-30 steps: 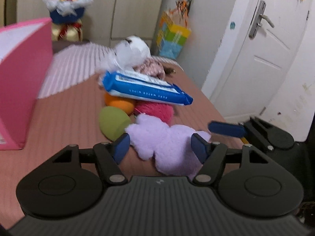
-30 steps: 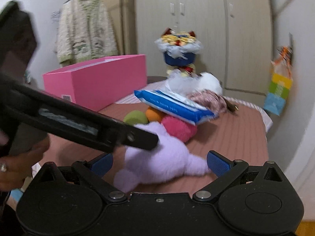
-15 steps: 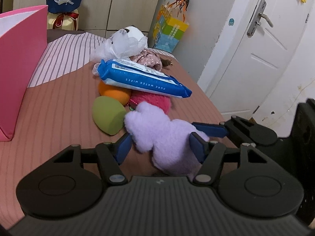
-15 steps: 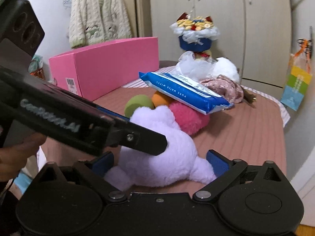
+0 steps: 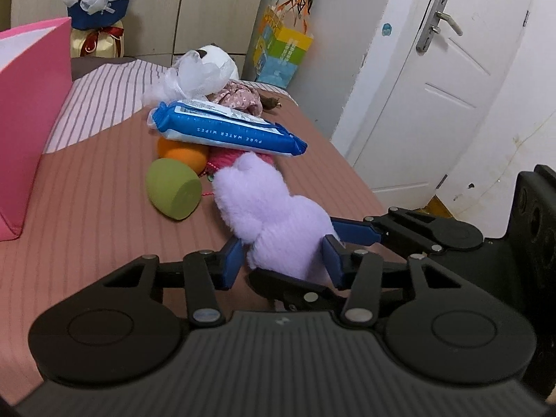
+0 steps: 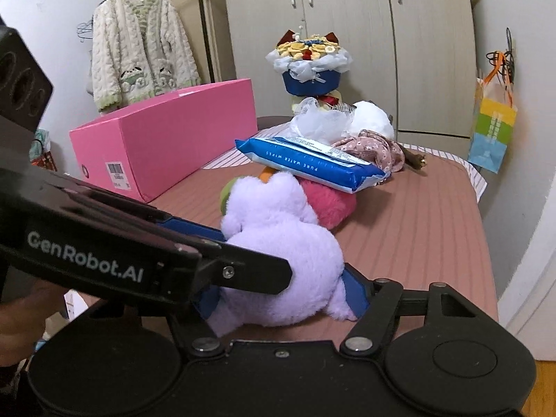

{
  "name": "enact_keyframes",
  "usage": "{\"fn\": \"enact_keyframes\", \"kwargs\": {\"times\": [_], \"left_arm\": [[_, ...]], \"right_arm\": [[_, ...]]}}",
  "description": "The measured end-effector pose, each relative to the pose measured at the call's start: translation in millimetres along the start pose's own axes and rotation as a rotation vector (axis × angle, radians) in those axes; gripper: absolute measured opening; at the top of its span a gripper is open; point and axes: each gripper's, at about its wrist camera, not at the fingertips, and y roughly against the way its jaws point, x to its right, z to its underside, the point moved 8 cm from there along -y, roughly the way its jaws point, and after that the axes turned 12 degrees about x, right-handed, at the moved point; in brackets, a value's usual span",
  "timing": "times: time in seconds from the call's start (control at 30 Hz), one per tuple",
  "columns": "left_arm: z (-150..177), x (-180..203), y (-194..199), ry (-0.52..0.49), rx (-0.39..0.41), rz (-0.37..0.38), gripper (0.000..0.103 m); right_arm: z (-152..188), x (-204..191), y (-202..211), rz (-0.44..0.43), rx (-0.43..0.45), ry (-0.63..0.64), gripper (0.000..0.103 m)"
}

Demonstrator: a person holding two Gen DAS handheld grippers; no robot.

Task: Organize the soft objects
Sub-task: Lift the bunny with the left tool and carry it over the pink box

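Jaws of both the left hand-held gripper (image 5: 283, 260) and right hand-held gripper (image 6: 283, 299) are closing around the purple plush toy (image 5: 274, 222).

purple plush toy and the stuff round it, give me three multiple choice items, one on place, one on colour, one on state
1. What does the blue wipes pack rest on?
A. the pile of soft toys
B. the pink box
C. the floor

2. What colour is the egg-shaped sponge beside the purple plush toy?
A. red
B. green
C. black

3. How does the plush toy stand to the left gripper and right gripper?
A. far from both
B. between the fingers of both
C. inside the pink box

Answers:
1 A, the pack lies across the orange sponge and pink pompom.
2 B, it is plainly green.
3 B, both grippers are closing with the plush between their blue pads.
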Motion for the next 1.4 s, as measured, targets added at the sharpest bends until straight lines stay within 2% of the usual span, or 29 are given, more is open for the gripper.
{"fn": "enact_keyframes", "kwargs": {"times": [0.1, 0.27, 0.5, 0.77, 1.13, 1.27, 1.4], "left_arm": [[2, 1, 5, -0.004, -0.030, -0.010, 0.040], [2, -3, 21, 0.002, -0.053, -0.032, 0.039], [0, -15, 48, 0.039, -0.051, -0.018, 0.038], [6, -41, 82, 0.096, -0.093, -0.011, 0.038], [-9, -83, 154, 0.177, -0.100, -0.052, 0.038], [-24, -99, 172, 0.179, -0.103, -0.082, 0.038], [-47, -114, 186, 0.174, -0.073, -0.100, 0.038]], "right_arm": [[0, -7, 2, 0.007, -0.019, -0.005, 0.074], [-1, -22, 5, -0.003, -0.059, -0.008, 0.074], [-9, -47, 11, -0.003, -0.101, 0.018, 0.074], [-11, -91, 14, -0.017, -0.155, 0.068, 0.074], [-41, -162, 18, -0.149, -0.187, 0.155, 0.075], [-56, -185, 11, -0.208, -0.201, 0.163, 0.075], [-79, -202, 3, -0.234, -0.180, 0.179, 0.075]]}}
